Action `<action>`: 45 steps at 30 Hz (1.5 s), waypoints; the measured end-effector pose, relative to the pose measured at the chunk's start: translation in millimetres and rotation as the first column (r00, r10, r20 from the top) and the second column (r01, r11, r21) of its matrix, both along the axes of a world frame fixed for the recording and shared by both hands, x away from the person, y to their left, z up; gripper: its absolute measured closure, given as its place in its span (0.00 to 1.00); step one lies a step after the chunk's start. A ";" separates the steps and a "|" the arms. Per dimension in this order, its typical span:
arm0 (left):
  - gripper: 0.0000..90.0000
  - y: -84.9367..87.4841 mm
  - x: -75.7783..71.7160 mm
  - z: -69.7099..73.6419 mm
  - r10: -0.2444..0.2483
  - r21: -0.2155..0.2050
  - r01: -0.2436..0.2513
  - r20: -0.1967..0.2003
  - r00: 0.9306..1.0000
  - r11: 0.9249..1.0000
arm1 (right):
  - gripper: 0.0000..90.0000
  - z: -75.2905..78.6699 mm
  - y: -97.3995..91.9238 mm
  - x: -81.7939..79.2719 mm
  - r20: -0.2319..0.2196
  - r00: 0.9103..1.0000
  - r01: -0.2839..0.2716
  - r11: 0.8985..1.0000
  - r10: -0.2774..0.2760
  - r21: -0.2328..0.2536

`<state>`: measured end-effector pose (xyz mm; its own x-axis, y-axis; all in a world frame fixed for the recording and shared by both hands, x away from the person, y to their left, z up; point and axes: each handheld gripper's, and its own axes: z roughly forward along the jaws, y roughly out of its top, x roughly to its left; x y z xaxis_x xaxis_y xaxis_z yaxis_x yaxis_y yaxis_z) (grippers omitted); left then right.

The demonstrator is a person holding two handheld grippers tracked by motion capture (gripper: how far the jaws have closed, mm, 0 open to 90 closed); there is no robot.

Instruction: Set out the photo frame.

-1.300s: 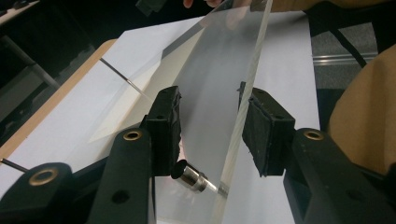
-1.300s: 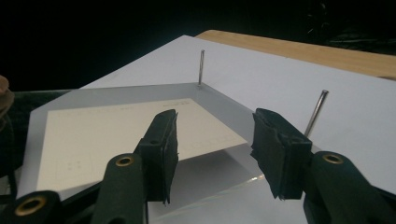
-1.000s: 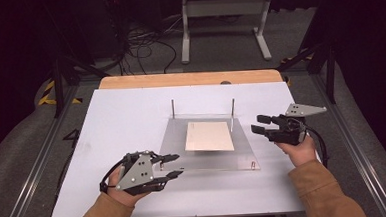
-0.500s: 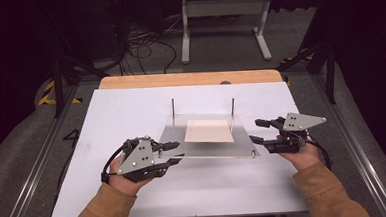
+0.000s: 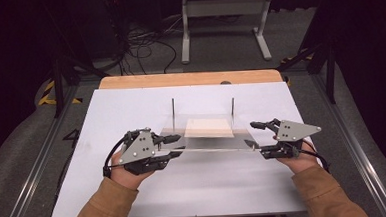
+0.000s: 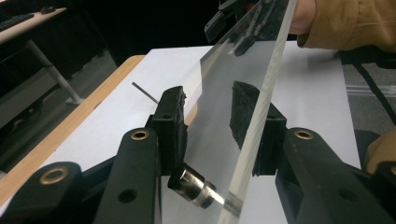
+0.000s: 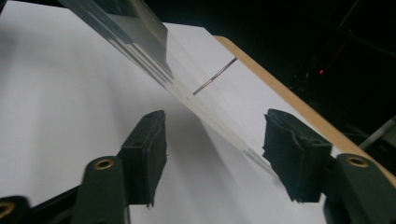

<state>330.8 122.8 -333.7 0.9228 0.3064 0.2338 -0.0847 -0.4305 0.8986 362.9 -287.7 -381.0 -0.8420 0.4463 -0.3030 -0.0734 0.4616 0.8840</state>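
High view: clear plate (image 5: pixel 213 150) now higher than before; left tongs (image 5: pixel 175 145) and right tongs (image 5: pixel 258 137) astride, unclamped

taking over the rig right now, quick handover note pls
Left claw: end of the clear plate between its jaws; grip unclear.
Right claw: jaws have just been closing, plate's other end between them, pads not pressing yet.
Things: plate tilted up over the white board, in front of two upright rods and a tan block.
Done: plate raised.
Left: probably firm up the right grip, then place the plate.
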 end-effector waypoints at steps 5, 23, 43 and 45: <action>0.69 -0.4 0.6 -0.5 0.001 -0.003 -0.001 -0.005 1.000 1.000 | 0.69 5.2 10.8 -1.9 0.059 0.998 -0.004 1.000 0.004 -0.004; 0.35 12.9 15.2 -38.2 0.109 -0.033 -0.110 -0.049 0.993 0.993 | 0.74 6.2 19.1 -4.1 0.005 1.000 -0.010 1.000 0.010 -0.021; 0.60 8.0 32.2 -48.9 0.233 -0.031 -0.233 0.015 0.972 0.972 | 0.74 8.4 19.7 -3.5 0.029 0.999 0.019 1.000 -0.018 -0.014; 0.60 7.9 32.4 -48.4 0.234 -0.034 -0.233 0.013 0.972 0.972 | 0.74 8.8 19.9 -3.5 0.036 0.999 0.022 1.000 -0.021 -0.015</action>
<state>363.1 130.6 -382.1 0.8208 0.5203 0.2356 -0.0007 -0.4115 0.9114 359.4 -267.8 -372.2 -0.8208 0.4590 -0.3399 -0.0948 0.4773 0.8736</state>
